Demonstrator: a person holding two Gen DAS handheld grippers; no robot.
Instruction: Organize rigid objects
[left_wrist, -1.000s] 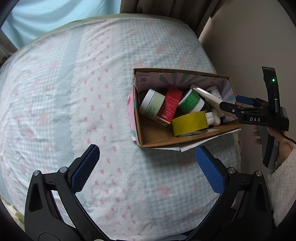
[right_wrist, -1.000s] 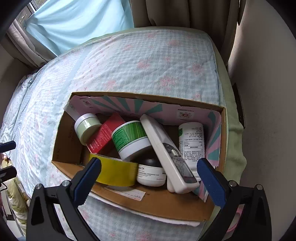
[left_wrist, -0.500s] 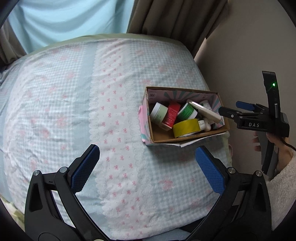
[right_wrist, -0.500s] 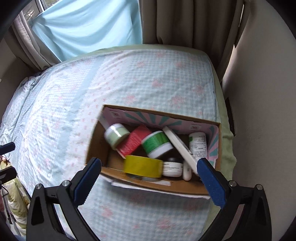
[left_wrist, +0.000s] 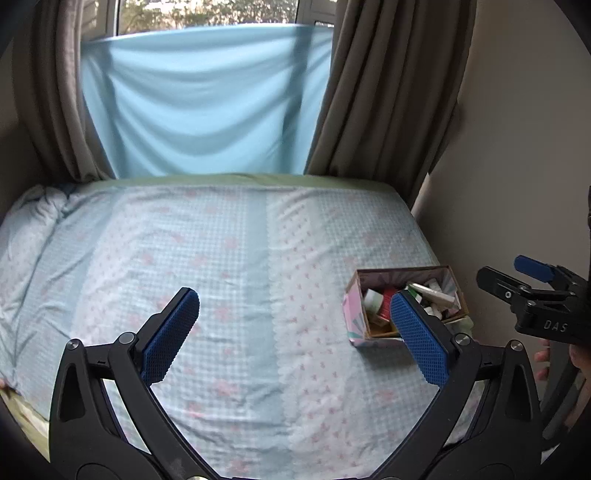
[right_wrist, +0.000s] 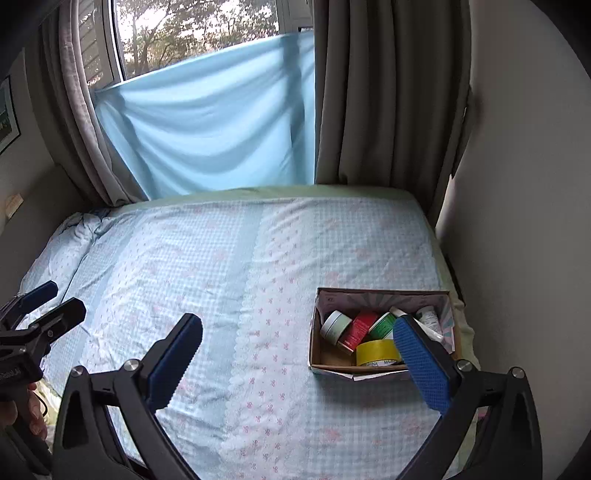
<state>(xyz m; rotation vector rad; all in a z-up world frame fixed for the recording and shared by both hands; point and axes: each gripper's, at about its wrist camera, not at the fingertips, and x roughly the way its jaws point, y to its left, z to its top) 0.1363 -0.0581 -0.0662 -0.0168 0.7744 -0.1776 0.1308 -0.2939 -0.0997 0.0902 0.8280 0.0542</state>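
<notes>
**Both tongs free above the bed, box packed at the right edge**

I have both tongs spread wide with nothing between the blue pads: the left tongs (left_wrist: 295, 332) and the right tongs (right_wrist: 299, 360) hang over the bedspread, well apart from the cardboard box (right_wrist: 382, 367). The box sits on the bed's right side, near the wall, and everything I can see of the task's things is inside it: a pale green jar (right_wrist: 335, 326) at the left, a red carton (right_wrist: 357, 329) leaning beside it, a green-labelled tub (right_wrist: 384, 325), a yellow tape roll (right_wrist: 377, 352) against the near wall, and a white bottle (right_wrist: 429, 318) at the right. A long white item lies slanted across them; I cannot tell what it is from here.

By my judgement these are all stiff and light. The jar and tub have smooth round sides that could slip, so I would close across the lid or body squarely. The tape roll is best pinched through its rim. The carton could dent if squeezed hard. The box walls are thin card; I would grip a side wall low, or steady it with one tool while the other works.

The bedspread (left_wrist: 229, 258) is soft, wrinkled cloth in pale blue check with pink bows, so anything set upright may tip. Beyond are brown curtains (right_wrist: 388, 96), a blue sheet (right_wrist: 207, 136) over the window, and a plain wall on the right.
</notes>
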